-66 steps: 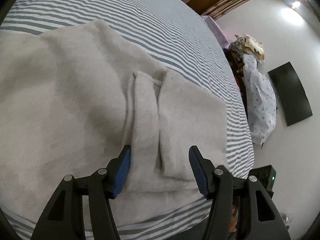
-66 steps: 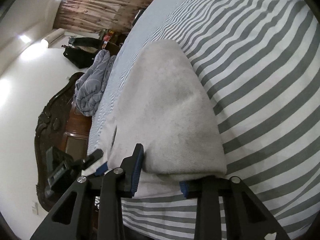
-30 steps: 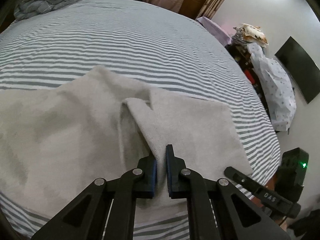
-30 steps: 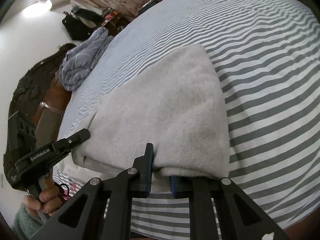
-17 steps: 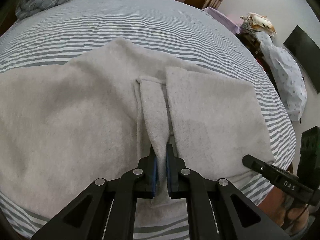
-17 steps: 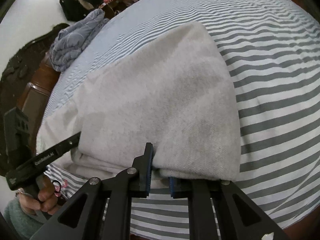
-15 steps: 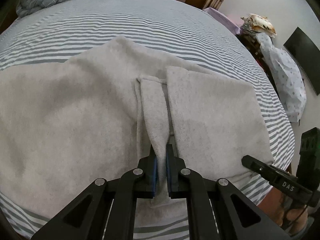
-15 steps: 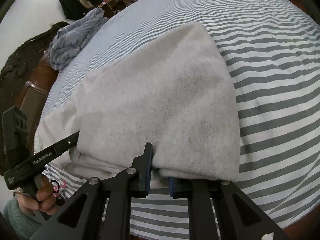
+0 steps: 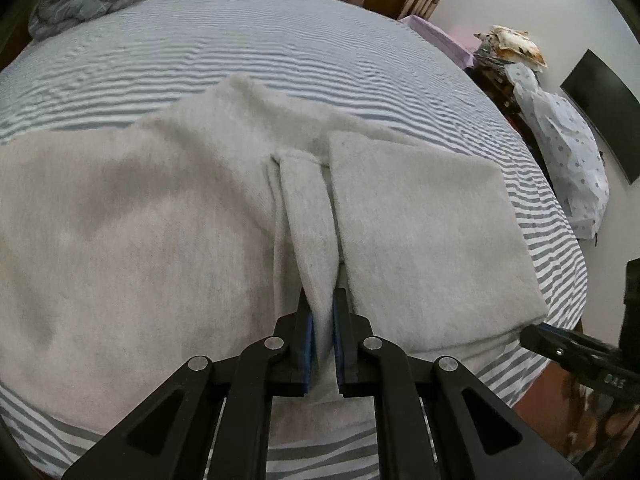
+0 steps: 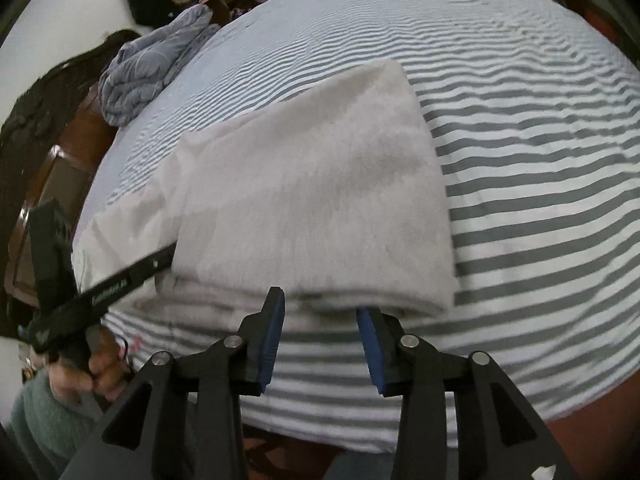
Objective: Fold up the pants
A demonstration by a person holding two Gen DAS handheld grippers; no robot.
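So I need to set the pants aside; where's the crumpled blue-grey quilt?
The quilt lies at the bed's far left corner in the right wrist view, beyond the pants.

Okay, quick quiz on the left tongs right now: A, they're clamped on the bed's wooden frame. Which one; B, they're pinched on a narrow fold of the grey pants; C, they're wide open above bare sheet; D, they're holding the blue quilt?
B: in the left wrist view the left tongs are shut on a narrow raised fold of the grey pants, which lie on the striped sheet.
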